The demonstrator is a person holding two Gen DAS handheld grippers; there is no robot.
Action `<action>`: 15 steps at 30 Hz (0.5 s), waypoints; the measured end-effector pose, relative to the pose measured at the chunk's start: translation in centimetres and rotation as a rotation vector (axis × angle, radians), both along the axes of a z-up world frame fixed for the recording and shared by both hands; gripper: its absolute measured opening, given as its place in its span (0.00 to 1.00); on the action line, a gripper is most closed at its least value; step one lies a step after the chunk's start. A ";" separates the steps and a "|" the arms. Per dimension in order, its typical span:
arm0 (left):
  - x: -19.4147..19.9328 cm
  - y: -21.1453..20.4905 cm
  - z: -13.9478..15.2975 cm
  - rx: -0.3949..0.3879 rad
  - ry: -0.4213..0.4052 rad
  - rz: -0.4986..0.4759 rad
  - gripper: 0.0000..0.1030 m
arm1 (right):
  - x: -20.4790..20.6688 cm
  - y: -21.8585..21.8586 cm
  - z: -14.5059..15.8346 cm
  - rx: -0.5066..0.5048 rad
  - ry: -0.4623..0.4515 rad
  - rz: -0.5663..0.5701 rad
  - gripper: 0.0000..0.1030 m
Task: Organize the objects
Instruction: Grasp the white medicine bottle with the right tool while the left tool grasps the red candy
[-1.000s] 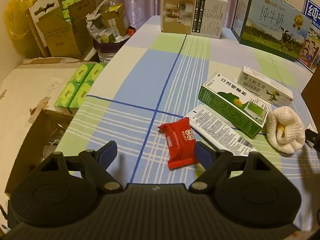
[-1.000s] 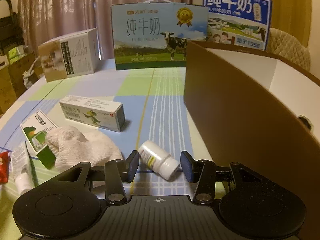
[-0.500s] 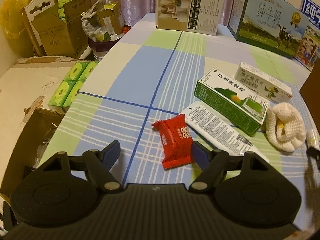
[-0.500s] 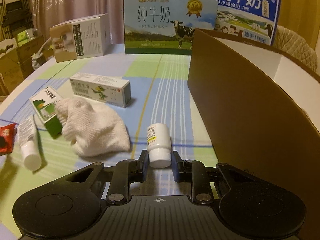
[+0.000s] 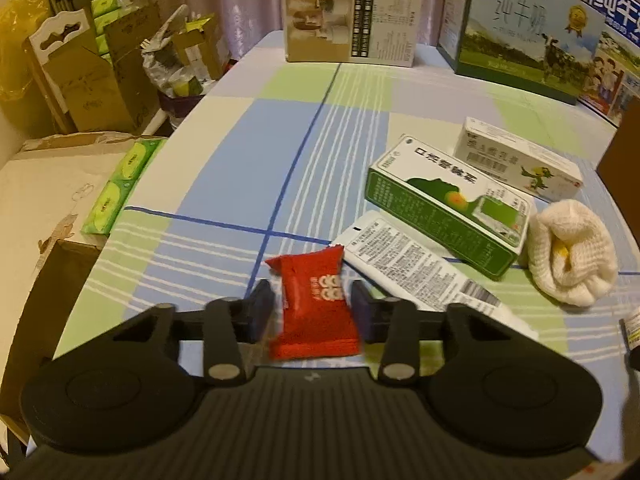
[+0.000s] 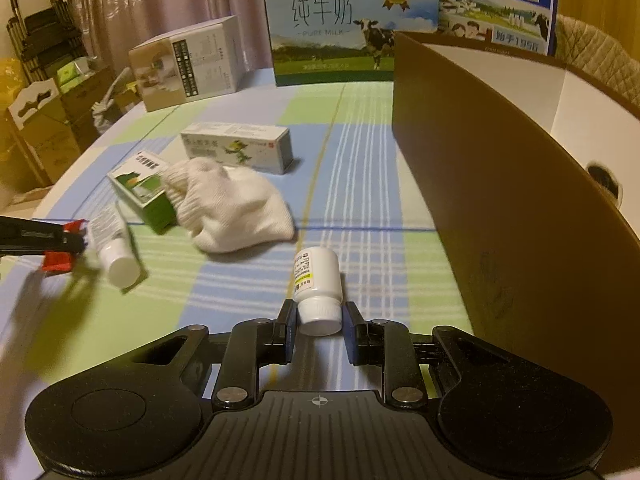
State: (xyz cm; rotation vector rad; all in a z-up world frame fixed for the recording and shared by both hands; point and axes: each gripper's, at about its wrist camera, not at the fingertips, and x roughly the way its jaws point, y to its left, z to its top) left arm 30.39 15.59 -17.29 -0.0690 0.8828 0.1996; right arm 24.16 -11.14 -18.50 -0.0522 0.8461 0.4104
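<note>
My left gripper is shut on a red snack packet near the table's front edge. In the right wrist view the same packet shows at the far left, pinched in a dark finger. My right gripper is shut on the cap end of a white pill bottle, which lies pointing away from me. An open brown cardboard box stands just right of the bottle. A white tube, a green carton, a white carton and a white knit glove lie between the two grippers.
Two milk cases and a beige box stand along the table's far side. Off the table's left edge are cardboard boxes and green tissue packs. The checked tablecloth covers the table.
My left gripper moved forward over the red packet and closed on it. My right gripper closed on the pill bottle, which turned to point straight away.
</note>
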 end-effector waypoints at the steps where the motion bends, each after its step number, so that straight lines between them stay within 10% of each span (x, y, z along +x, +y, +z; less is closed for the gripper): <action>1: 0.0 0.0 0.1 -0.001 0.002 -0.003 0.27 | -0.2 -0.2 0.2 0.011 0.004 0.005 0.20; 15: -4.2 -2.3 4.9 -0.020 -0.071 -0.066 0.23 | -3.4 -2.9 7.1 0.151 -0.073 0.069 0.20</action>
